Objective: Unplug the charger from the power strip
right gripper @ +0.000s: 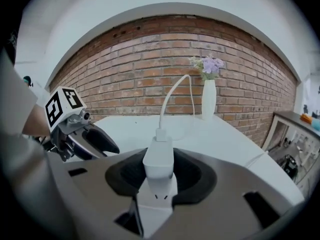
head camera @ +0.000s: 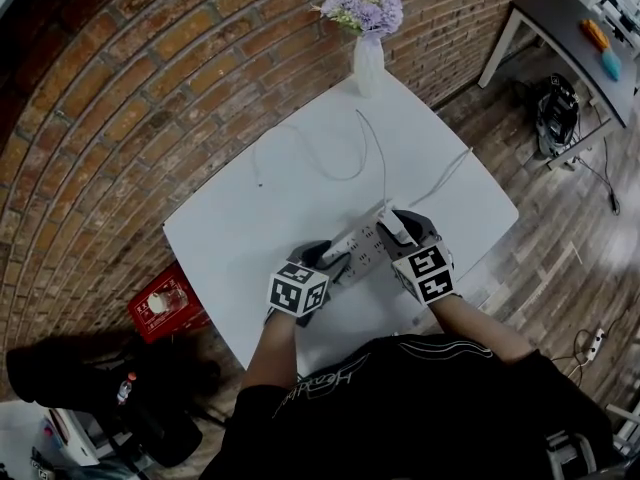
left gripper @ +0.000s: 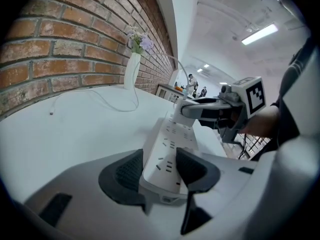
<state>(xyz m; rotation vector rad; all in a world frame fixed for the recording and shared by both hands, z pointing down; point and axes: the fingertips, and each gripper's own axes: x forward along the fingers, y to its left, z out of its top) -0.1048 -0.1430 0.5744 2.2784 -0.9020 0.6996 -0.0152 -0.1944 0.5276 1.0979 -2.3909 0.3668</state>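
Note:
A white power strip [head camera: 357, 250] lies on the white table [head camera: 240, 223]. My left gripper [head camera: 325, 264] is shut on its near end, and the pads [left gripper: 131, 170] press both long sides of the power strip [left gripper: 167, 151]. A white charger [right gripper: 159, 160] stands on the strip's other end, and I see no gap under it. My right gripper [right gripper: 159, 173] is shut on the charger. The charger's white cable [right gripper: 172, 91] rises and curves back over the table. In the left gripper view the right gripper [left gripper: 186, 108] holds the charger [left gripper: 179, 118].
A white vase with purple flowers [head camera: 368, 58] stands at the table's far edge by the brick wall. The cable [head camera: 335, 173] loops across the tabletop. A red crate [head camera: 163, 304] sits on the floor to the left. A dark side table [head camera: 560, 28] stands at the upper right.

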